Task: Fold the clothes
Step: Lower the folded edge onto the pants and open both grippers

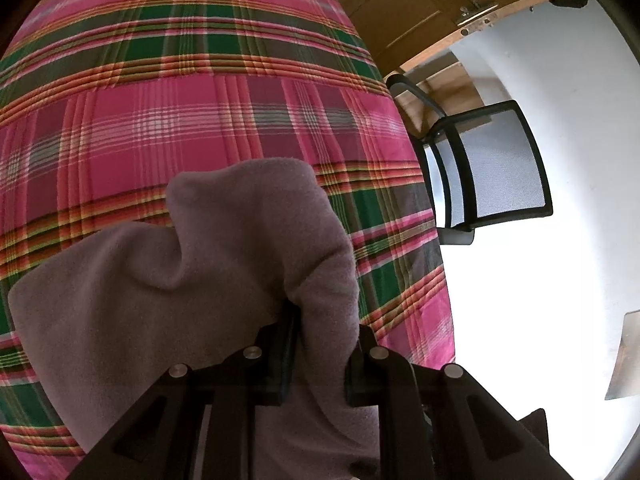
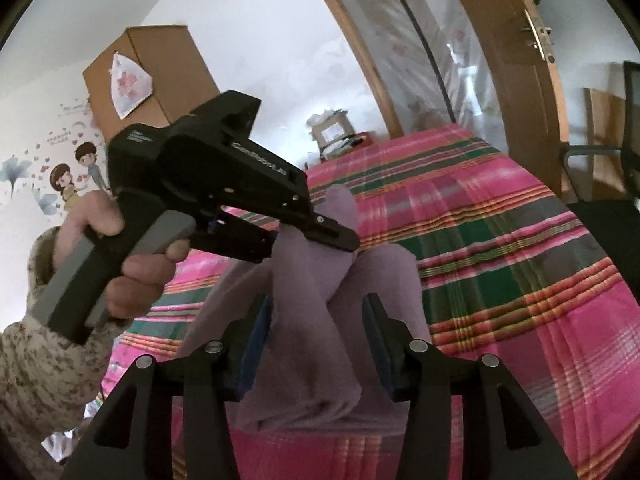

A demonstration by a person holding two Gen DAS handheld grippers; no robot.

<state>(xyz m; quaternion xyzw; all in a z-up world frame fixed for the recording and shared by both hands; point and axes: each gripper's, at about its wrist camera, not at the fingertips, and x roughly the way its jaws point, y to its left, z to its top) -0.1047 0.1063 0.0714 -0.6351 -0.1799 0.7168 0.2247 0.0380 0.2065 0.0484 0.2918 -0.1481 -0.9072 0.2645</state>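
A mauve fleece garment (image 1: 200,264) hangs above the pink, green and orange plaid bed cover (image 1: 200,100). My left gripper (image 1: 320,328) is shut on a thick fold of it; the cloth drapes over the fingers and down to the left. In the right wrist view the garment (image 2: 312,320) runs up between the fingers of my right gripper (image 2: 316,320), which stand well apart and look open around it. The left gripper (image 2: 320,236), held by a hand, grips the same cloth higher up.
A black mesh chair (image 1: 496,168) stands right of the bed, by a wooden door (image 1: 420,4). A cardboard box (image 2: 148,76) and a sticker-covered wall lie behind the left hand. The plaid cover (image 2: 520,248) stretches to the right.
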